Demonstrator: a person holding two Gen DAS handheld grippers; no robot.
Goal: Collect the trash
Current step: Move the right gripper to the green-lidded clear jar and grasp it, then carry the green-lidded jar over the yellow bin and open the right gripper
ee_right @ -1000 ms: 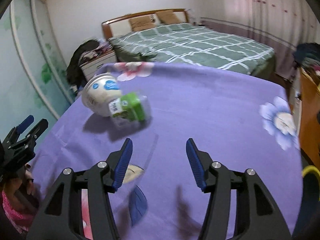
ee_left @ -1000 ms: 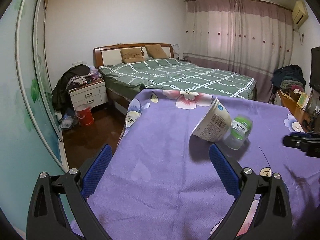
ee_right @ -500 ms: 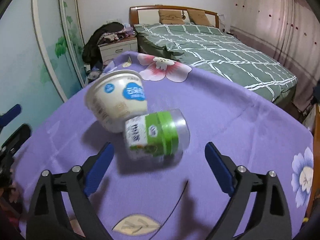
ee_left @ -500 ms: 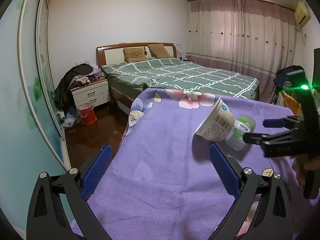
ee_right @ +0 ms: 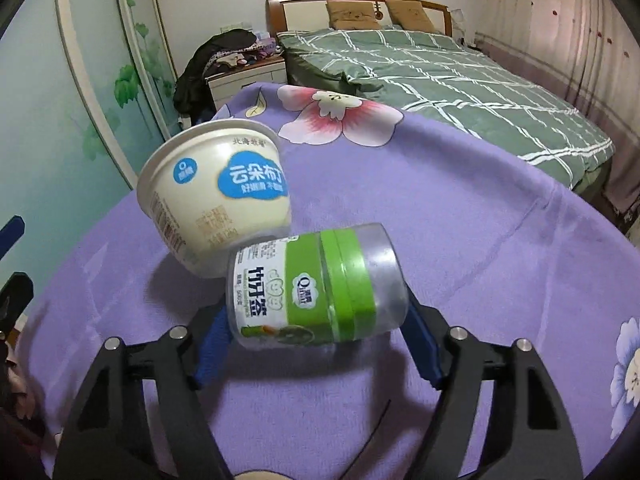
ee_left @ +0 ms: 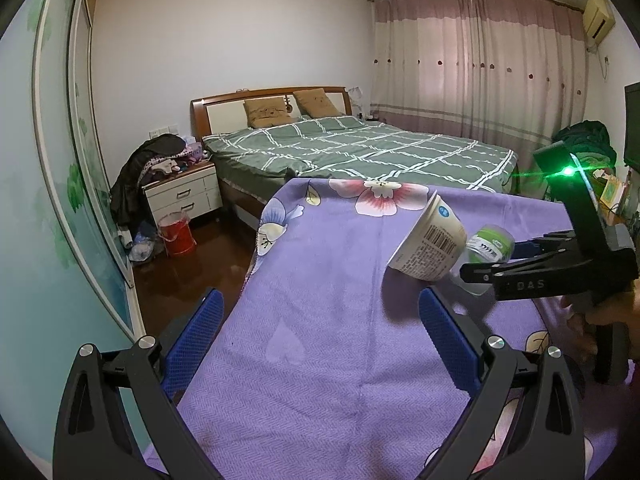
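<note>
The right claw (ee_right: pixel 316 344) has closed in on the clear jar with the green label (ee_right: pixel 316 286): a second ago it stood well short of it over bare purple cloth, and now the jar lies on its side between the two blue pads. Its jaws are closing, one pad at each end of the jar; whether they already press on it cannot be told. The jar's far end leans against the cream pudding tub (ee_right: pixel 216 196), which lies tipped on its side just beyond and to the left, in the same spot as before. Both rest on the counter (ee_right: pixel 460 216), covered with a purple flowered cloth, towards its right side in the left wrist view.

The left claw (ee_left: pixel 320 332) hangs wide and empty over the near left part of the counter, unchanged from earlier. In its view the right claw now reaches in from the right, a hand (ee_left: pixel 600 312) on its grip, where only its tip showed before.
</note>
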